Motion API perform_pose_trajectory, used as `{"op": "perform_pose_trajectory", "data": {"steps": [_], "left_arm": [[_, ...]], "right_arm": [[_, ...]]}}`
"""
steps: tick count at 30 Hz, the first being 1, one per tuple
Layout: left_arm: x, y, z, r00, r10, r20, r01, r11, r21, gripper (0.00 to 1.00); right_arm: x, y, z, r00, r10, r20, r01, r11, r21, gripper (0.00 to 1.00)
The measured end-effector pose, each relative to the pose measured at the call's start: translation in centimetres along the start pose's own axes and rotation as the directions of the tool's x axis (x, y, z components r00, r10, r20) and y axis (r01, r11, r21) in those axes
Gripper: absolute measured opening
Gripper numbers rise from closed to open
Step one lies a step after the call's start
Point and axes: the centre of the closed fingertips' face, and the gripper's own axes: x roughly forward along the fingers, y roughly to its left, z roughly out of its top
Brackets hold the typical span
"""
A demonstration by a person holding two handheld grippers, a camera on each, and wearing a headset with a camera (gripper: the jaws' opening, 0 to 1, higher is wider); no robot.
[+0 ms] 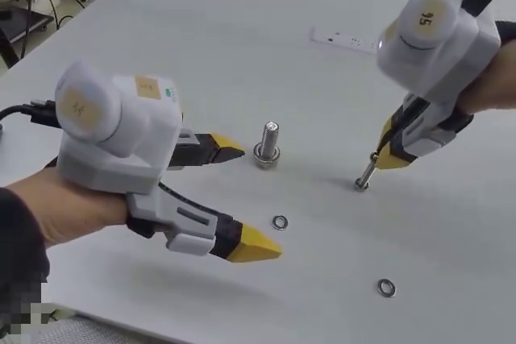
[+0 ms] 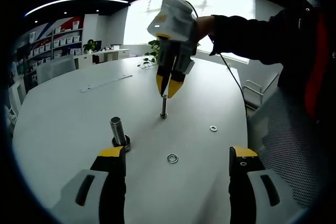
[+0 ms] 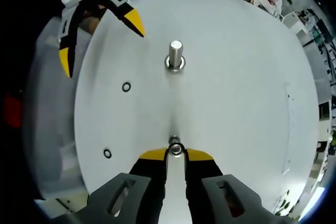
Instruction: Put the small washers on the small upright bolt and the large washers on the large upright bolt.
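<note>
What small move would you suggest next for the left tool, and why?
Probably lower the left tool onto the nearer washer and close: its jaws stand open beside that loose washer, while the right tool is shut on the small bolt.

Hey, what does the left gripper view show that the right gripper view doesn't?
Left gripper view: the right gripper from outside, above the small bolt, plus a sleeve. Right gripper view: its own jaws shut on that bolt's top, and the left gripper, jaws open. Both: the large bolt, two loose washers and the white table.
</note>
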Motion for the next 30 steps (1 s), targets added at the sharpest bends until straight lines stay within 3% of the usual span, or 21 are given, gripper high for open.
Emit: {"op": "perform_pose_trajectory", "data": {"steps": [30], "left_arm": [[0.1, 0.0, -0.1, 1.0000, 0.001, -0.006, -0.001, 1.000, -0.007, 0.80]], "right_arm": [[4.1, 0.5, -1.1, 0.9989, 0.035, -0.031, -0.034, 0.999, 0.026, 0.14]]}}
